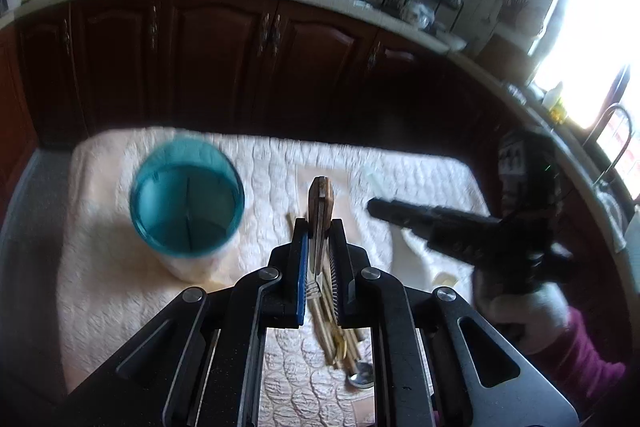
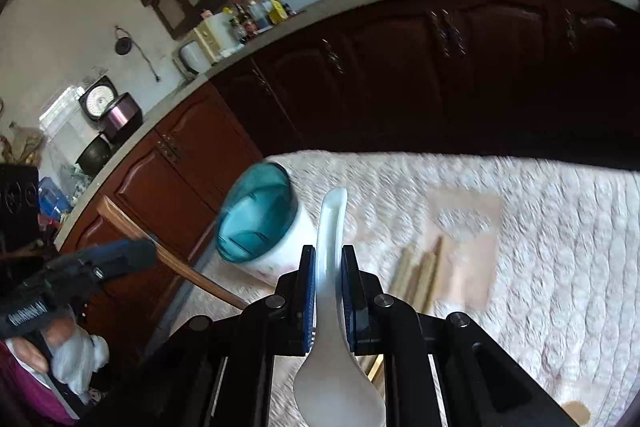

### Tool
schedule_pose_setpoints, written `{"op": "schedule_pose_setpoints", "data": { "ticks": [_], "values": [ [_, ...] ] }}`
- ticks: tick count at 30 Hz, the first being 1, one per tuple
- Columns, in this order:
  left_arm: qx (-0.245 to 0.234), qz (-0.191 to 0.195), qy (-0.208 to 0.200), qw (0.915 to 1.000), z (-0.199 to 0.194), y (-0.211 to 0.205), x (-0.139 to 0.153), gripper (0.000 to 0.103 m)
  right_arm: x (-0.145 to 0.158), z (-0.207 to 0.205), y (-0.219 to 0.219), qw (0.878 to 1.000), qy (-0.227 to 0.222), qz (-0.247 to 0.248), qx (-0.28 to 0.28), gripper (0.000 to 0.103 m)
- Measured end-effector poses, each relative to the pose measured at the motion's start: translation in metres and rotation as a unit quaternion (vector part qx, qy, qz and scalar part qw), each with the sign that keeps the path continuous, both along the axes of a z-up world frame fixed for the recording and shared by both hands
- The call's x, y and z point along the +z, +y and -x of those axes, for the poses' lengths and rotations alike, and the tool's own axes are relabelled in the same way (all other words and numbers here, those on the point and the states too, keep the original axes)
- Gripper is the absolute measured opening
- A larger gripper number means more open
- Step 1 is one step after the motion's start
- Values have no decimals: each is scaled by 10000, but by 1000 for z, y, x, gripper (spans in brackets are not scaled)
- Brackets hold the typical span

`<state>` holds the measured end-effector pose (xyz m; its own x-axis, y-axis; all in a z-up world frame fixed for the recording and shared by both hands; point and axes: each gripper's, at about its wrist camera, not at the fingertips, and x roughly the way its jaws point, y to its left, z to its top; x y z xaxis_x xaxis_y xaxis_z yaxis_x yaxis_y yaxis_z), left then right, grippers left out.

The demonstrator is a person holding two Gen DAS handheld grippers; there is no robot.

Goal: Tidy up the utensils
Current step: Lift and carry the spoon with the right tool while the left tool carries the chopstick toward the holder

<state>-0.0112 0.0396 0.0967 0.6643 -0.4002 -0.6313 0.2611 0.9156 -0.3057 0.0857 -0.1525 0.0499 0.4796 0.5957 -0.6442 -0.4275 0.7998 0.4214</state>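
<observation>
while both hands hang above the table [image 1: 420,179], the left gripper [image 1: 318,251] is pinching a wooden-handled utensil [image 1: 320,203] between its pads, handle pointing away from the camera and the metal part tucked back between the jaws; it looks like a fork, though the blur makes that hard to call. over in the right wrist view, the right gripper [image 2: 329,291] is clamped on a white ceramic spoon [image 2: 330,267], handle forward, bowl hanging back under the camera. the teal-rimmed utensil holder [image 1: 187,203] stands upright on the white quilted cloth [image 1: 120,267], off to the left of both grippers, its divided inside showing. down on the cloth, wooden chopsticks [image 1: 326,323] lie in a loose bundle below the left gripper, with a metal spoon [image 1: 362,375] just beside their near ends. a magenta sleeve [image 1: 576,359] and a white glove [image 1: 528,311] show on the person's right hand.
</observation>
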Motion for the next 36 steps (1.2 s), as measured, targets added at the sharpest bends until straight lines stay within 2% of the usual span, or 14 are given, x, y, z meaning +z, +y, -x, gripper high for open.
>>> {"op": "schedule_pose_setpoints", "data": {
  "ticks": [7, 12, 15, 20, 28, 36],
  "values": [
    [307, -100, -509, 9982, -8, 30, 63, 9, 22, -15, 32, 9994, -281, -100, 158, 11],
    [666, -343, -710, 9947, -25, 54, 77, 9, 24, -30, 66, 9987, -386, -102, 315, 11],
    [917, -458, -706, 9922, -37, 70, 72, 9, 21, -43, 85, 9983, -486, -144, 284, 11],
    [1188, -530, -475, 9904, -56, 89, 47, 9, 9, -65, 113, 9977, -543, -263, 312, 11],
    [1351, -656, -240, 9884, -74, 98, 14, 9, -17, -91, 146, 9964, -789, 1, 299, 11],
    [1458, -598, -36, 9875, -82, 107, -9, 9, -38, -93, 165, 9919, -1201, 332, 243, 11]
  ]
}}
